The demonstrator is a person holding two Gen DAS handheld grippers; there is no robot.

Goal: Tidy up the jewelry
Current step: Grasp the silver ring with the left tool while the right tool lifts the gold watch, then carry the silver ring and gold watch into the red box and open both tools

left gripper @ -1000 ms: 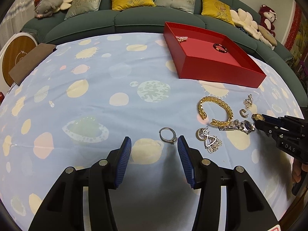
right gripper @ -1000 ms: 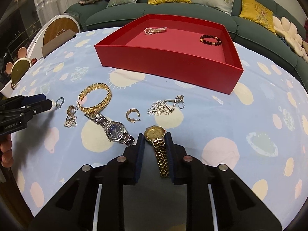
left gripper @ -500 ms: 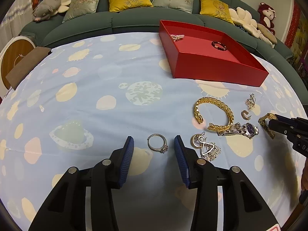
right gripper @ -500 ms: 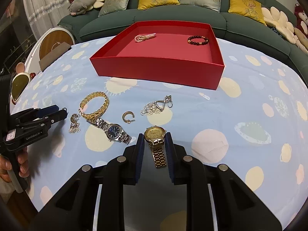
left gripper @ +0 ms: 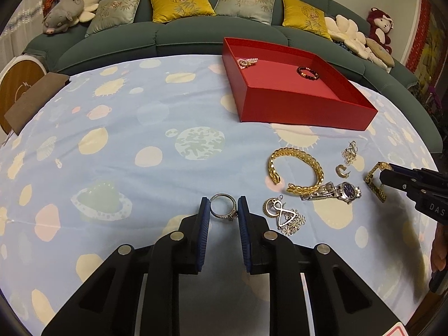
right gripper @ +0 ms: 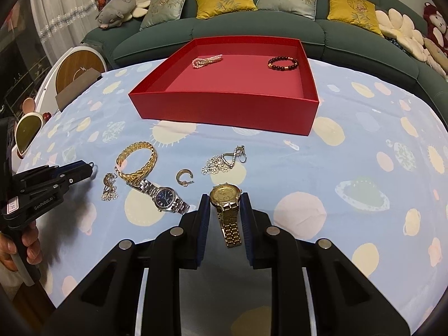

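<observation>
**Both grippers closed in on a piece; tray waits at the far side**

Table (left gripper: 117,128): covered by a pale blue cloth with planet prints, fills most of both views. Loose jewelry lies spread flat on it, pieces mostly apart from one another, probably so each can be taken singly.

Red tray (right gripper: 224,103): upper centre of the right wrist view, upper right of the left wrist view. Open top, low walls, so pieces can be dropped in from above. A pink bead bracelet (right gripper: 206,61) and a dark bead bracelet (right gripper: 282,63) already lie inside, well apart. Judgement: this is the sorting target, with most pieces still outside.

Right gripper (right gripper: 224,210): lower centre. Jaws clenched on the gold watch (right gripper: 225,196), pads against the strap just behind the face; the face points toward the tray, and the strap tail hangs toward the camera.

Left gripper (left gripper: 223,210): lower centre of its view. Jaws have just been closing on the silver ring (left gripper: 223,207), which lies flat between the pads. The pads look to be touching both sides of it, grasping it across its width.

Unclaimed, centre right of the left wrist view: gold bangle (left gripper: 295,170) touching the silver watch (left gripper: 336,191); a pendant (left gripper: 282,215) just beside the ring; a small hoop earring (left gripper: 342,170).
</observation>
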